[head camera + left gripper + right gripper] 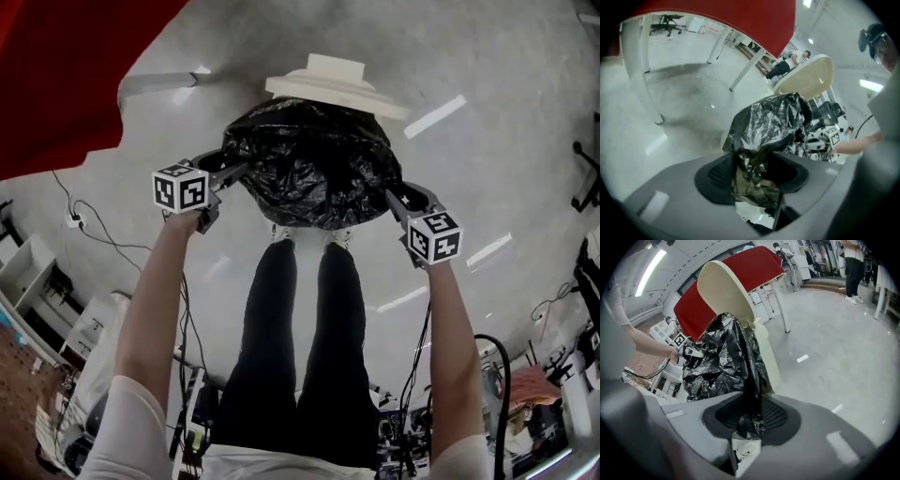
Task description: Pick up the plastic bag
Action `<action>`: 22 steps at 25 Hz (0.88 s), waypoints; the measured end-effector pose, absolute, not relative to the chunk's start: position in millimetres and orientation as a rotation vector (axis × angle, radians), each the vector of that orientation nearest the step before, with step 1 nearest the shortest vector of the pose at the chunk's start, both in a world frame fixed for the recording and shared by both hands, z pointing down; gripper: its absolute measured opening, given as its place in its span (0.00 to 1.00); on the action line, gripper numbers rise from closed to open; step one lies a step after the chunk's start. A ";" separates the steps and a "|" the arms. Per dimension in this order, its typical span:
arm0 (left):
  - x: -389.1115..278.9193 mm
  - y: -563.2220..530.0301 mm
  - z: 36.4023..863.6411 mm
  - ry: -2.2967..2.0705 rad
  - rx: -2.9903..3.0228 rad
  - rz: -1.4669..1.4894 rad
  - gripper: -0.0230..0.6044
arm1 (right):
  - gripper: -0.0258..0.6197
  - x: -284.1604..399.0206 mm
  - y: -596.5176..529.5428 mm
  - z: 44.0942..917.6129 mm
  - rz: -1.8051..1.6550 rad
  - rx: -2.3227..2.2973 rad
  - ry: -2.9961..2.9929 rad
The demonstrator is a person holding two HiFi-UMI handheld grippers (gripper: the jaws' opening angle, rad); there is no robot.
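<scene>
A black plastic bag (309,169) bulges out of a cream bin whose lid (333,80) stands up behind it. My left gripper (236,172) is at the bag's left rim and my right gripper (394,199) at its right rim. In the left gripper view the jaws (757,173) gape, with crumpled bag film (768,122) lying loosely between them. In the right gripper view a thin strand of the bag (722,357) runs down between the parted jaws (750,416). The pads do not press on it. The bin's cream wall (768,357) shows beside the bag.
A red-topped table (56,75) stands at the upper left, its white legs (647,70) on the grey floor. My own legs (300,328) are just below the bin. Cables and shelves (56,281) lie lower left, an office chair (586,178) at right, and a person (853,263) stands far off.
</scene>
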State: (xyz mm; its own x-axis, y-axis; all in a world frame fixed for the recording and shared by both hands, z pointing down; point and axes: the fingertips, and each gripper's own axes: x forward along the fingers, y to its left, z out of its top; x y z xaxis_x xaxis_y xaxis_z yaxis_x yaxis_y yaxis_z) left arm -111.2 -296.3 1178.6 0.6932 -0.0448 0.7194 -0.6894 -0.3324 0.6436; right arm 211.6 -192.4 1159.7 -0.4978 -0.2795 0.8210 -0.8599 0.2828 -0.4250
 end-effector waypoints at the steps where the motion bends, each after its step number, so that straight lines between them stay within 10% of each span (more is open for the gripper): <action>1: -111.7 -296.4 1179.8 -0.603 1.819 0.750 0.34 | 0.12 208.3 -192.4 1159.5 1.195 1.010 -1.938; 4: -117.3 -292.8 1166.8 -0.684 1.834 0.767 0.05 | 0.04 200.4 -188.3 1143.4 1.174 0.988 -1.952; 22: -104.4 -269.5 929.6 -0.705 2.034 0.777 0.04 | 0.04 195.2 -191.6 916.2 1.219 1.209 -2.067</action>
State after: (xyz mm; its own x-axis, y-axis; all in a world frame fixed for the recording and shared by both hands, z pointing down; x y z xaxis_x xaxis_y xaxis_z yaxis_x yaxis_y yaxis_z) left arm -104.4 -269.5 929.6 0.6517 -0.1981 0.7322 -0.7096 -0.5003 0.4962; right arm 195.2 -191.6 916.2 -0.5144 -0.4578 0.7251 -0.8561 0.2251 -0.4652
